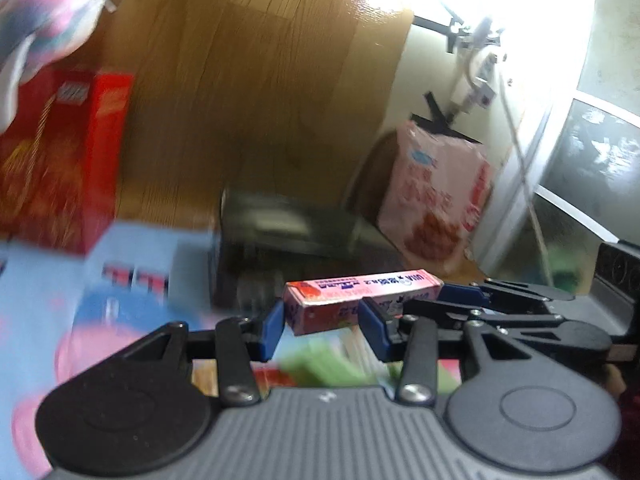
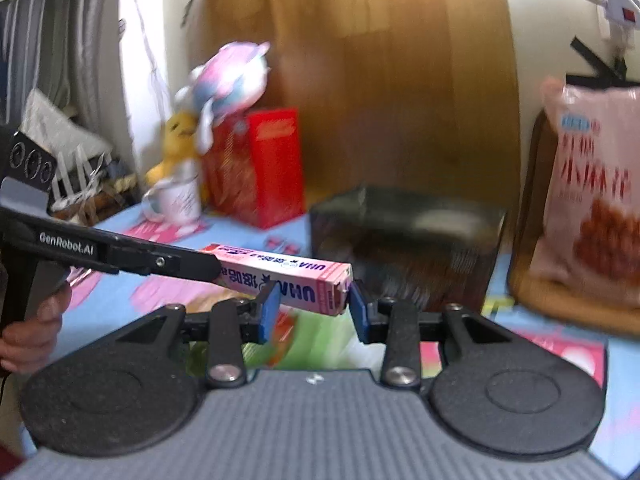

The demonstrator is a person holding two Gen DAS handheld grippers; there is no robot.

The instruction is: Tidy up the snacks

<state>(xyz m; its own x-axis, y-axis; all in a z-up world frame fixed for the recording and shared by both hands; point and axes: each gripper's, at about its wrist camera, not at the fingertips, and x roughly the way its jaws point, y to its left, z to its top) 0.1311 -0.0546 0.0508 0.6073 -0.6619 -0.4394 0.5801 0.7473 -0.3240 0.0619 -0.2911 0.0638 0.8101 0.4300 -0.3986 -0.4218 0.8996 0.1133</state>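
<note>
A long pink candy box hangs in the air between both grippers, above the table. My left gripper has its blue pads on one end of it. My right gripper has its blue pads on the other end; it also shows in the left wrist view reaching in from the right. The left gripper's black fingers reach in from the left in the right wrist view. A black mesh basket stands behind the box.
A red snack box with a pink plush toy on top stands at the back left, next to a white mug. A pink snack bag leans at the right. Green and pink packets lie below on the blue tablecloth.
</note>
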